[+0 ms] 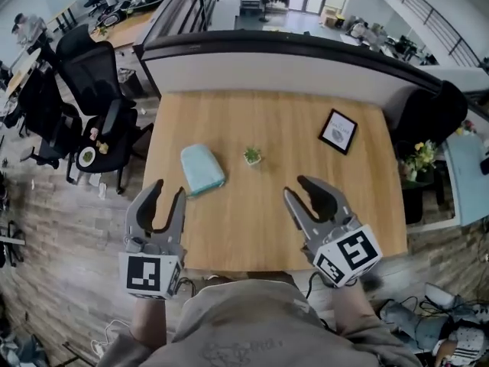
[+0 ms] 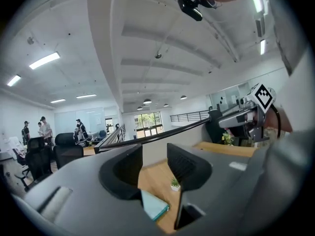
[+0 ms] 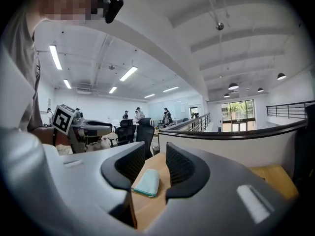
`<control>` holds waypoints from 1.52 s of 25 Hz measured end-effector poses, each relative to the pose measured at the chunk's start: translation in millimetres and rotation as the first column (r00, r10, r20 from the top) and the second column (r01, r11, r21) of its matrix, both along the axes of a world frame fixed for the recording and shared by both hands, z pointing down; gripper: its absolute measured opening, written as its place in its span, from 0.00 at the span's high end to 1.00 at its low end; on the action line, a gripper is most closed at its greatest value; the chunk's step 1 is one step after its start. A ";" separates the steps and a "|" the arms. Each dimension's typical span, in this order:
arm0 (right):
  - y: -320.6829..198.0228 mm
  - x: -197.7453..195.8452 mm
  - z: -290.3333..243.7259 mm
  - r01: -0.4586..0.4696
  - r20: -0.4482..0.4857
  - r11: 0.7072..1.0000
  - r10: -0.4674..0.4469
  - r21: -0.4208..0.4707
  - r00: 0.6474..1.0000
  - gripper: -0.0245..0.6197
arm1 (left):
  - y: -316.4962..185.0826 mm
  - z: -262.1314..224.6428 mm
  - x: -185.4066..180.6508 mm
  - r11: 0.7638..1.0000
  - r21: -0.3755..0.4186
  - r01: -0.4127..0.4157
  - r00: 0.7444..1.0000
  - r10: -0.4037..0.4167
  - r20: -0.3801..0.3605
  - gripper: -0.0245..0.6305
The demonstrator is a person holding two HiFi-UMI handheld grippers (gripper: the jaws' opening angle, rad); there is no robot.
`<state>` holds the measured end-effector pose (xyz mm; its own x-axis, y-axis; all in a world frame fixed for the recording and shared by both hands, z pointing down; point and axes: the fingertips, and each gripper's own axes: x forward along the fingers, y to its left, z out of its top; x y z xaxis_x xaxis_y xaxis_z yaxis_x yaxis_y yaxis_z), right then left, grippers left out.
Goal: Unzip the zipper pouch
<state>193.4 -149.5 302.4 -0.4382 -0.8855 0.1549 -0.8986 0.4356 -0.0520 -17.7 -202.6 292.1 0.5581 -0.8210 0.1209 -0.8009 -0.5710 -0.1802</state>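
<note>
My left claw (image 1: 168,191) hangs over the near edge of the table (image 1: 267,228), its jaws spread wide with nothing between them. The pouch (image 1: 202,168) lies flat on the wood just ahead of it and a little to its right, untouched. My right claw (image 1: 298,187) is equally wide and empty. From there the pouch sits ahead and well to the left, past a small potted plant (image 1: 252,156).

Light-teal zipper pouch (image 1: 202,168) flat on wooden table, left of centre.
</note>
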 end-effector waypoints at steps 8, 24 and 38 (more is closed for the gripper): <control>-28.9 39.1 13.3 0.112 -0.003 0.993 -0.112 -0.033 0.994 0.75 | -3.5 -1.8 20.8 0.989 -0.009 0.149 0.989 -0.149 -0.019 0.72; -63.6 10.5 49.0 0.204 -0.053 0.969 -0.213 -0.143 0.976 0.75 | -23.1 16.1 4.8 0.982 -0.048 0.183 0.983 -0.182 0.019 0.72; -140.6 -44.9 146.1 0.263 -0.148 0.901 -0.328 -0.345 0.933 0.76 | -60.6 86.6 -9.3 0.970 -0.180 0.163 0.986 -0.157 0.050 0.72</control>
